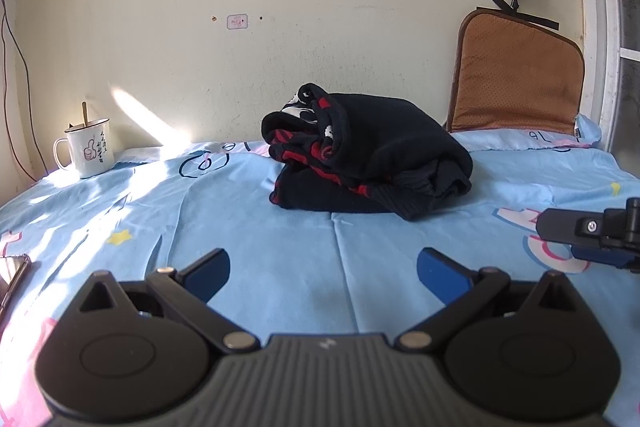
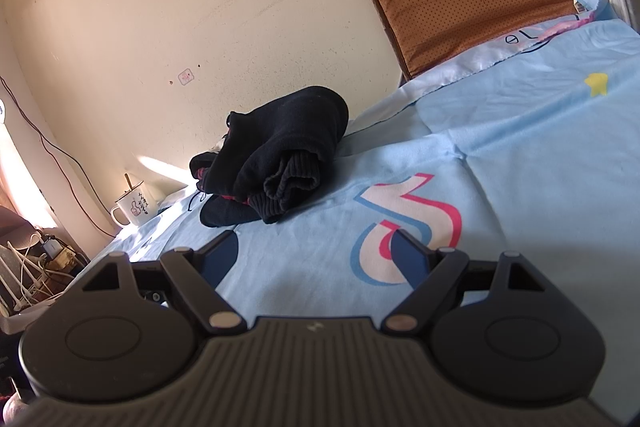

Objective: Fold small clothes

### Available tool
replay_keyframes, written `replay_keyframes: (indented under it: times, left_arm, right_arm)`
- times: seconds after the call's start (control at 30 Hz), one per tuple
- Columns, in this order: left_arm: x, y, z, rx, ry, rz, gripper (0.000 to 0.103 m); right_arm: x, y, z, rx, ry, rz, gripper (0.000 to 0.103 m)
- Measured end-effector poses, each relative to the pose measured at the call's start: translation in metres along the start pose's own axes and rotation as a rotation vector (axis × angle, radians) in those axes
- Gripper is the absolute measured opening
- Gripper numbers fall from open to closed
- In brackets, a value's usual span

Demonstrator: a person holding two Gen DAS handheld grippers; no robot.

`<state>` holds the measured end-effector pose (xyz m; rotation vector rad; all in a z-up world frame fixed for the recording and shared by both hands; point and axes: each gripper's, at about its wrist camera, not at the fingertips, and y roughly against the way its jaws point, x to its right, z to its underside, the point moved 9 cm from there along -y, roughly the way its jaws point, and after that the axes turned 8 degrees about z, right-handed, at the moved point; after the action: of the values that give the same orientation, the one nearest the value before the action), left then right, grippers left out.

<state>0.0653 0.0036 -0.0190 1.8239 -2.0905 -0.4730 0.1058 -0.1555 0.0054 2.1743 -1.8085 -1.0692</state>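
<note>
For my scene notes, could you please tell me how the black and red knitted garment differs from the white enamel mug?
The black and red knitted garment is soft, dark and bundled in a heap mid-bed; the white enamel mug is rigid, pale and stands upright at the bed's far left corner. The garment is far bulkier than the mug. Both rest on the light blue bedsheet, untouched by either gripper.

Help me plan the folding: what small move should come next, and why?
Probably bring the left gripper forward to the black sweater. The sweater lies bunched on the blue sheet, not flat. Both grippers hang short of it with jaws open and empty; the right gripper is off to the side.
</note>
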Motion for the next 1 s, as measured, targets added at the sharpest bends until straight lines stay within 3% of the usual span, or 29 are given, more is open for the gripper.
replay_keyframes:
  times: [1.0]
  left_arm:
    - [0.0012,-0.0021,0.0024,-0.023,0.005,0.026,0.103]
  right_arm:
    - [-0.0014,0.0014,-0.0015,0.004,-0.003,-0.01,0.086]
